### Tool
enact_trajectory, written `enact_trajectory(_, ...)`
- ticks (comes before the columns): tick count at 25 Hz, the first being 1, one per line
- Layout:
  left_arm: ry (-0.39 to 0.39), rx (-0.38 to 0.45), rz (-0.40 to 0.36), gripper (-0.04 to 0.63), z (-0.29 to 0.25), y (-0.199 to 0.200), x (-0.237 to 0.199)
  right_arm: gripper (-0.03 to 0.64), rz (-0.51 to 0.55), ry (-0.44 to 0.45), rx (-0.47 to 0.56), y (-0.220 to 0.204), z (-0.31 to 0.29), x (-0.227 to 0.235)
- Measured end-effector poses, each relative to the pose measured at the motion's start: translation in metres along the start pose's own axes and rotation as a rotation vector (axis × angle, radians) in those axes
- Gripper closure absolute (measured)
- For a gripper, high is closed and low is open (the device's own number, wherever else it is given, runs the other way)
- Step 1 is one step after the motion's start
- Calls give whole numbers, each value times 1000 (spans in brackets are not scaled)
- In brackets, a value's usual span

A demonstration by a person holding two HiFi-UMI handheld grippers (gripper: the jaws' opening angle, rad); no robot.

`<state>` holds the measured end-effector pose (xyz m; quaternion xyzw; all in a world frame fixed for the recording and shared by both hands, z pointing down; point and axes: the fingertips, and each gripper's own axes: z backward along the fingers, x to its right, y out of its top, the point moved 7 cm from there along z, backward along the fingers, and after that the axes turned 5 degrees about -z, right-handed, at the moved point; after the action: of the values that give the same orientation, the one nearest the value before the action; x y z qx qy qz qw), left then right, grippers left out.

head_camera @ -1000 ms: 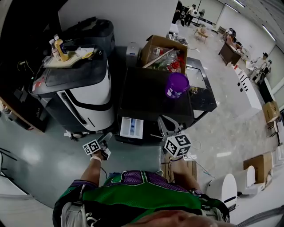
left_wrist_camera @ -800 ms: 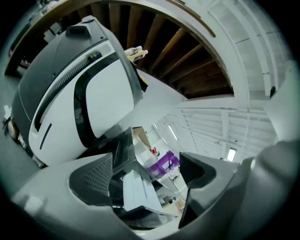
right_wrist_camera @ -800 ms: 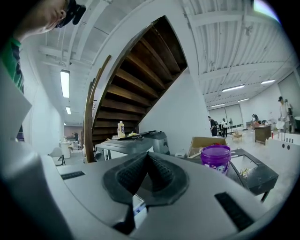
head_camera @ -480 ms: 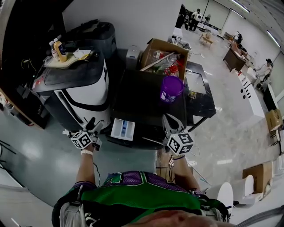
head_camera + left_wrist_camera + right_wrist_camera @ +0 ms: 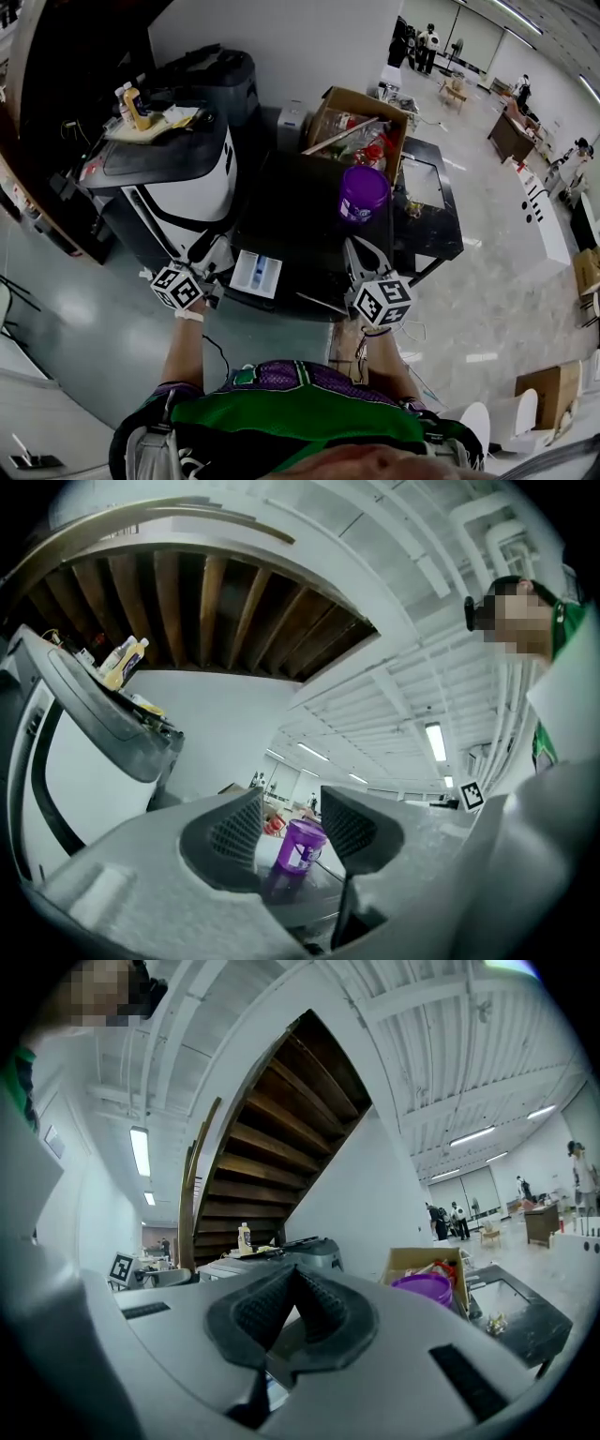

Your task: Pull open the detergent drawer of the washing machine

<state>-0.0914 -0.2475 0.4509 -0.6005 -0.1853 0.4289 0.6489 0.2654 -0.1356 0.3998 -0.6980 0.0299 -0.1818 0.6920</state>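
At the front of a black washing machine (image 5: 300, 206) in an open hall, the detergent drawer (image 5: 256, 274) stands pulled out, its white tray showing bluish compartments whose contents cannot be made out. A purple tub (image 5: 363, 194) sits upright on the machine's top, and behind it an open cardboard box (image 5: 330, 108) holds red and clear packets. The left tongs (image 5: 208, 251) have risen since a second ago from below the drawer front to just beside its left edge; wide then, they are now closing with nothing between them, the tub seen only far beyond the gap. The right tongs (image 5: 359, 251) have edged closer to the machine's front right of the drawer, their pads meeting at the tips and holding nothing. The drawer itself has not shifted. To the left stands a white and black appliance (image 5: 187, 183) with bottles (image 5: 131, 103) on a tray on top; to the right is a dark glass-topped stand (image 5: 427, 202). People (image 5: 427, 42) gather at the hall's far end.
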Motion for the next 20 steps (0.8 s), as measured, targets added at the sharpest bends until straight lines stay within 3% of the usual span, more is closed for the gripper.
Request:
enact_trajectory(10, 124, -50, -304, 533, 13, 45, 54, 615, 29, 122, -8, 15, -20, -18)
enact_trajectory(16, 204, -74, -361, 576, 28, 55, 58, 615, 34, 151, 16, 20, -25, -34)
enact_trajectory(20, 232, -57, -329, 577, 33, 64, 58, 615, 34, 161, 30, 24, -23, -41)
